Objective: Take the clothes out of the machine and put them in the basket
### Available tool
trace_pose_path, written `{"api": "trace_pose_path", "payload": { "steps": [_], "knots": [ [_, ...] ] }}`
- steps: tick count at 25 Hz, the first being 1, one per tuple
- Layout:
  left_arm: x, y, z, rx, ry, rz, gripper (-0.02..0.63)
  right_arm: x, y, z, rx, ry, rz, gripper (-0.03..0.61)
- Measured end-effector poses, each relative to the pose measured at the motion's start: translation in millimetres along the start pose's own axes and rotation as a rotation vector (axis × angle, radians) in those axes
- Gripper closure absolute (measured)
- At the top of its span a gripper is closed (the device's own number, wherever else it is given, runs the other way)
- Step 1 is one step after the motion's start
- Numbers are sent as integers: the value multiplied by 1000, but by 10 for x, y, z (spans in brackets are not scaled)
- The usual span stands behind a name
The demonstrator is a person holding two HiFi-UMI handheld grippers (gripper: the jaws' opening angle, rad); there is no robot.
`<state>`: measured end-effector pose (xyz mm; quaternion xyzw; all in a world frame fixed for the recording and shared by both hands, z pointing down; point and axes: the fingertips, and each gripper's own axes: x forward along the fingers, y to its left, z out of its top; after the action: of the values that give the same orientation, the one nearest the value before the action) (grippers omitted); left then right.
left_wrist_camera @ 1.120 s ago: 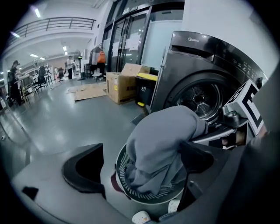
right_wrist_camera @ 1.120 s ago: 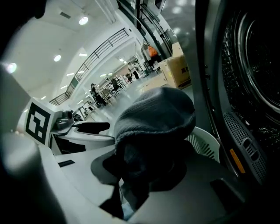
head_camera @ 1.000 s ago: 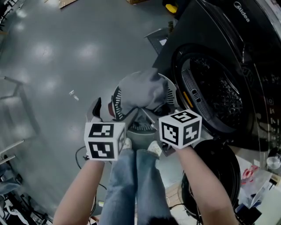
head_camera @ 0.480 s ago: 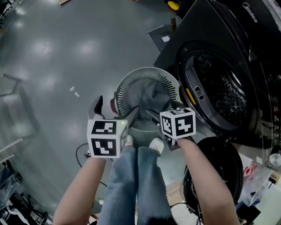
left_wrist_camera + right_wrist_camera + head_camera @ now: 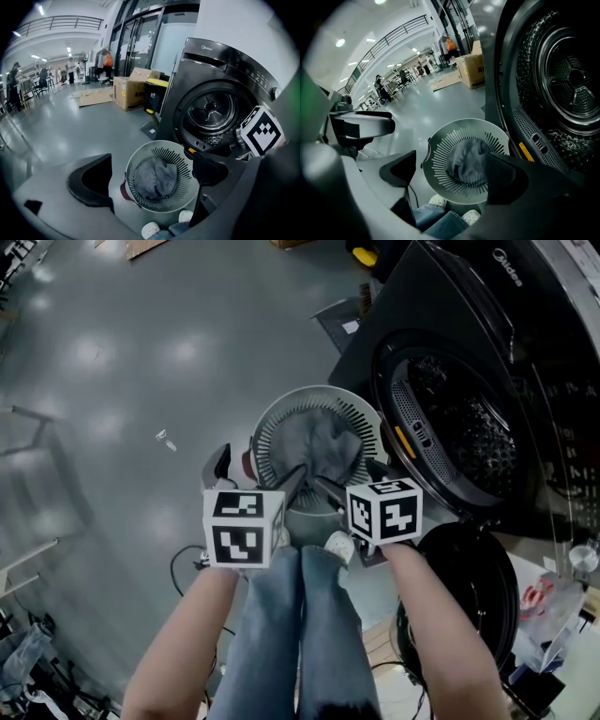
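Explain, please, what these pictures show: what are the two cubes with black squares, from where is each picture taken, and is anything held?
A person stands on a grey floor and holds two grippers: hand tools with two jaws each. The patterned cubes are parts of those grippers. The head view comes from a camera on the person's head, looking down; the other two come from cameras on the grippers, looking along their jaws. On the floor stands a round slotted basket with a grey garment in it, beside a dark front-loading laundry machine whose door stands open. The left gripper is open and empty. The right gripper has jaws that have just been opening; nothing is between them. What shows of the drum looks empty.
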<state>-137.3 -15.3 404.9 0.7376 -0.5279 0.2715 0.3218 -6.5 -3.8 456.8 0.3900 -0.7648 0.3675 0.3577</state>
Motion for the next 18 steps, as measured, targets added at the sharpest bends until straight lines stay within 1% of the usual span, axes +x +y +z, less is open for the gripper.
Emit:
{"api": "trace_pose_path", "payload": {
  "steps": [5,10,18],
  "knots": [
    [-159,-203,74,47,16,-19,72,-279,44,62,36,-23,-26,137],
    [-434,-351,153,64,29,-41,72,-687,156,74,28,-11,-67,147],
    [-878,-539,538,122,27,-63,74,-1340,324,284,57,-29,-90,149]
  ]
}}
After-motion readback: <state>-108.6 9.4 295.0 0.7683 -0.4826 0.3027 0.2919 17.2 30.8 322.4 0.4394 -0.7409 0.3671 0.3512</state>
